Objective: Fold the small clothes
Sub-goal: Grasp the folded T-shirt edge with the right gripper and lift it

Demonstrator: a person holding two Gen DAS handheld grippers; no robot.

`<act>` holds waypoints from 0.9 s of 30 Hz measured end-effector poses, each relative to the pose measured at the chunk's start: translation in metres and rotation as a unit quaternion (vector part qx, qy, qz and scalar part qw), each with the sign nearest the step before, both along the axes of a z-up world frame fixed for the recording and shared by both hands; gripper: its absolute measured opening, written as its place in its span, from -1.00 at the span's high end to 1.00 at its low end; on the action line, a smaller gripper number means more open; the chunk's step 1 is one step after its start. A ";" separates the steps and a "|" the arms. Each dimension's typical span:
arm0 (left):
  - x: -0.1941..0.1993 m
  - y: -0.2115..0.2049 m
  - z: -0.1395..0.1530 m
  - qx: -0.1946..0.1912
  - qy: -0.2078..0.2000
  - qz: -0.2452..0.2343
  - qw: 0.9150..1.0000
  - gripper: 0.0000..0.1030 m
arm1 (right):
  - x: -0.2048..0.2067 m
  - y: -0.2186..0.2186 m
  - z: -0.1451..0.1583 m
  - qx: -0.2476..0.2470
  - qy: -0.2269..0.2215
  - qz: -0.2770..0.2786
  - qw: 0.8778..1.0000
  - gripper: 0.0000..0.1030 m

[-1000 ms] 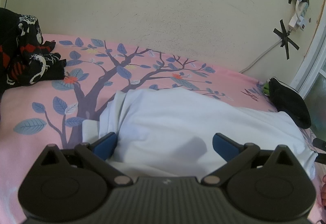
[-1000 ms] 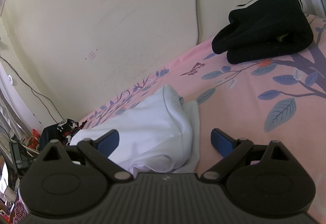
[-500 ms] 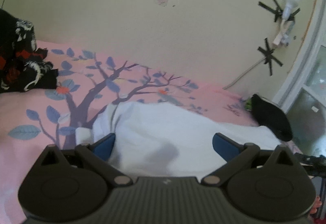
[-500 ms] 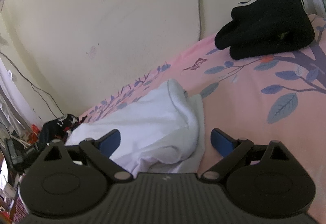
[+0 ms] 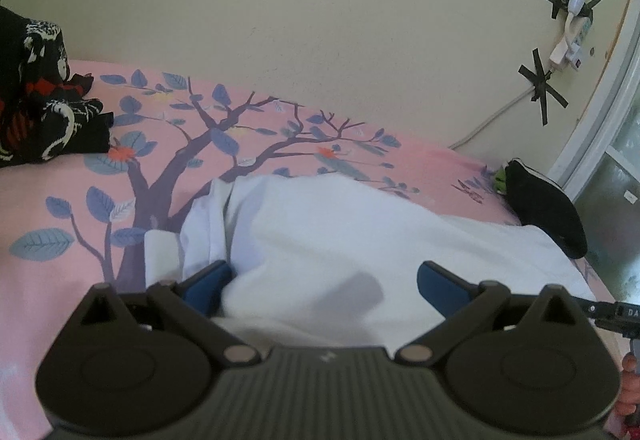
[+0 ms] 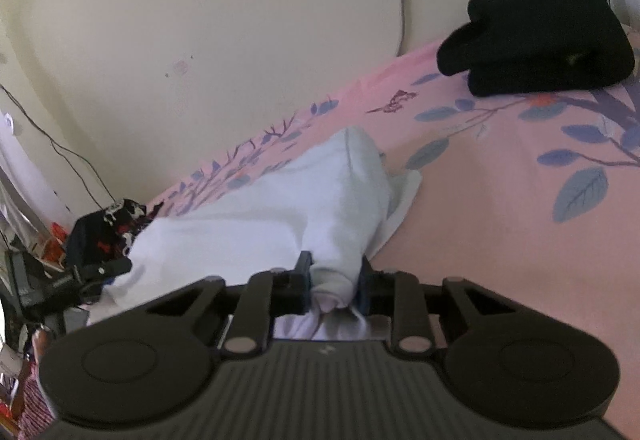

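A white garment [image 5: 340, 240] lies bunched on the pink tree-print bed sheet [image 5: 120, 200]. My left gripper [image 5: 320, 284] is open low over its near edge. The cloth spreads between the blue pads [image 5: 440, 284], and they do not press it. In the right wrist view the same white garment [image 6: 280, 208] runs left from a raised end. My right gripper [image 6: 334, 280] has its jaws closing, and a bunched fold of the garment's near corner is pinched between its pads.
A folded black garment [image 6: 536, 44] sits at the bed's far right, by the window frame [image 5: 592, 144]. A black patterned clothes pile [image 5: 36, 100] lies at the far left. The cream wall [image 5: 320, 60] with a cable and a taped bulb runs behind. Bare pink sheet [image 6: 500, 240] shows right of the garment.
My right gripper's jaws went from wide open to pinched on the white garment's corner. The left gripper stays open over the cloth.
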State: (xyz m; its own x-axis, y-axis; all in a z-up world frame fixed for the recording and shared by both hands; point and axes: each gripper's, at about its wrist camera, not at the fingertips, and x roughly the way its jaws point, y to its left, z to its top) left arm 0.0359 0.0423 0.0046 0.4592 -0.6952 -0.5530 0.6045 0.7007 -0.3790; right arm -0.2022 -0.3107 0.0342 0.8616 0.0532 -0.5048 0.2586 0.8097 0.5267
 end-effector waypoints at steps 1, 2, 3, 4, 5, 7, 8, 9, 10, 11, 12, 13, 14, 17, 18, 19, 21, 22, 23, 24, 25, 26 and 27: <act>0.001 0.001 0.000 -0.004 0.002 0.001 1.000 -0.99 | 0.000 0.003 0.005 0.000 -0.007 0.003 1.000 0.68; 0.001 0.003 0.001 -0.011 0.003 0.003 1.000 -0.99 | 0.000 0.006 0.013 0.000 -0.018 0.009 1.000 0.69; 0.001 0.008 0.002 -0.021 0.002 0.010 1.000 -0.99 | 0.001 0.011 0.020 -0.003 -0.029 0.016 0.999 0.70; 0.002 0.012 0.004 -0.033 0.000 0.016 0.999 -0.99 | 0.003 0.016 0.029 -0.009 -0.039 0.025 0.999 0.70; 0.002 0.019 0.007 -0.053 -0.002 0.022 0.998 -0.99 | 0.005 0.023 0.039 -0.016 -0.050 0.037 0.998 0.71; 0.004 0.038 0.013 -0.109 -0.004 0.034 0.993 -0.99 | 0.014 0.036 0.054 -0.027 -0.063 0.061 0.996 0.72; 0.005 0.049 0.015 -0.142 -0.004 0.043 0.989 -0.99 | 0.022 0.044 0.063 -0.034 -0.068 0.078 0.994 0.72; 0.006 0.061 0.017 -0.171 -0.002 0.054 0.984 -0.99 | 0.029 0.051 0.070 -0.037 -0.071 0.090 0.993 0.72; 0.008 0.071 0.017 -0.192 0.000 0.066 0.979 -0.99 | 0.039 0.060 0.077 -0.042 -0.075 0.107 0.991 0.72; 0.010 0.079 0.017 -0.209 0.004 0.078 0.975 -0.99 | 0.048 0.068 0.083 -0.044 -0.077 0.123 0.988 0.72; 0.013 0.087 0.017 -0.223 0.007 0.090 0.971 -0.97 | 0.057 0.075 0.087 -0.044 -0.079 0.136 0.987 0.72; 0.015 0.093 0.017 -0.234 0.009 0.098 0.967 -0.97 | 0.069 0.085 0.093 -0.042 -0.080 0.155 0.984 0.72; 0.016 0.099 0.017 -0.246 0.010 0.105 0.964 -0.97 | 0.080 0.093 0.096 -0.040 -0.081 0.169 0.981 0.72; 0.014 0.112 0.021 -0.276 -0.001 0.114 0.954 -0.97 | 0.117 0.126 0.104 -0.033 -0.078 0.221 0.972 0.72; 0.013 0.115 0.022 -0.285 -0.007 0.115 0.951 -0.97 | 0.131 0.139 0.104 -0.030 -0.074 0.239 0.968 0.72; 0.013 0.118 0.023 -0.291 -0.010 0.116 0.949 -0.97 | 0.142 0.152 0.104 -0.029 -0.071 0.257 0.963 0.72; 0.013 0.122 0.023 -0.298 -0.011 0.119 0.947 -0.97 | 0.165 0.186 0.101 -0.041 -0.059 0.297 0.952 0.73; 0.015 0.122 0.022 -0.299 -0.009 0.120 0.947 -0.97 | 0.176 0.204 0.096 -0.055 -0.048 0.314 0.947 0.73; 0.017 0.122 0.021 -0.299 -0.003 0.121 0.947 -0.97 | 0.189 0.223 0.086 -0.067 -0.028 0.330 0.941 0.67; 0.018 0.122 0.020 -0.297 0.002 0.120 0.947 -0.97 | 0.199 0.234 0.076 -0.070 -0.007 0.343 0.937 0.55; 0.020 0.120 0.019 -0.293 0.007 0.120 0.949 -0.97 | 0.211 0.246 0.061 -0.072 0.024 0.364 0.928 0.21; 0.020 0.121 0.018 -0.289 0.010 0.119 0.950 -0.98 | 0.220 0.254 0.046 -0.070 0.052 0.384 0.919 0.10; 0.020 0.119 0.017 -0.284 0.012 0.118 0.951 -0.98 | 0.220 0.256 0.040 -0.070 0.058 0.385 0.918 0.10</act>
